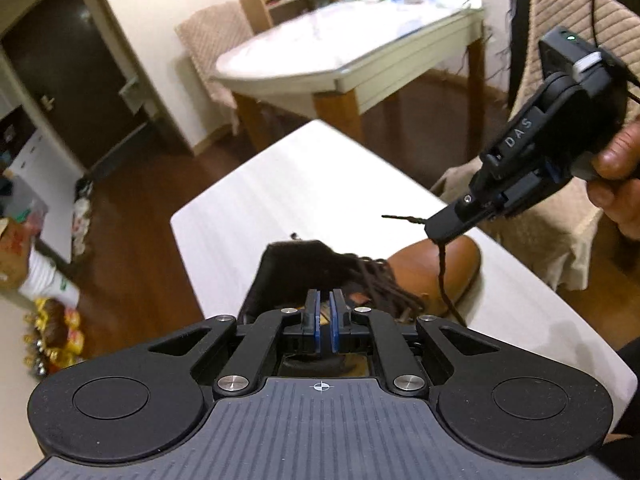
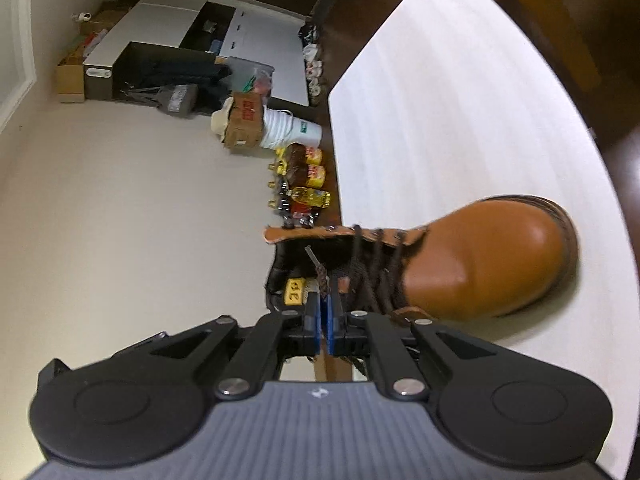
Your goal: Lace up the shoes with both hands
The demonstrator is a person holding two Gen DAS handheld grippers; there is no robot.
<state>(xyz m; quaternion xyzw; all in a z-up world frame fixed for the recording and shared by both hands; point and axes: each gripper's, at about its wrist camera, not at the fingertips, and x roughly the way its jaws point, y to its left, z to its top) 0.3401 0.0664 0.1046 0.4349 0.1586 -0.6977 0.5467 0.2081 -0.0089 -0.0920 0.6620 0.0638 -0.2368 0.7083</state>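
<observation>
Left wrist view: left gripper hovers over the tan leather lace-up boot, which sits on the white wooden table. Its blue pads stand a thin slit apart, nothing between them, released. The right gripper enters from the right, carried by a hand, clamped on the dark brown braided shoelace; the lace tip pokes out left of its fingers and the rest hangs down to the boot's eyelets.

Right wrist view: picture is rolled sideways. The right gripper is clenched on the shoelace, whose aglet end sticks out past the pads. The boot lies just ahead, toe to the right, dark lining open to the left, laces crossed over the tongue. The table is bare beyond the boot. Bottles and boxes clutter the floor behind.
</observation>
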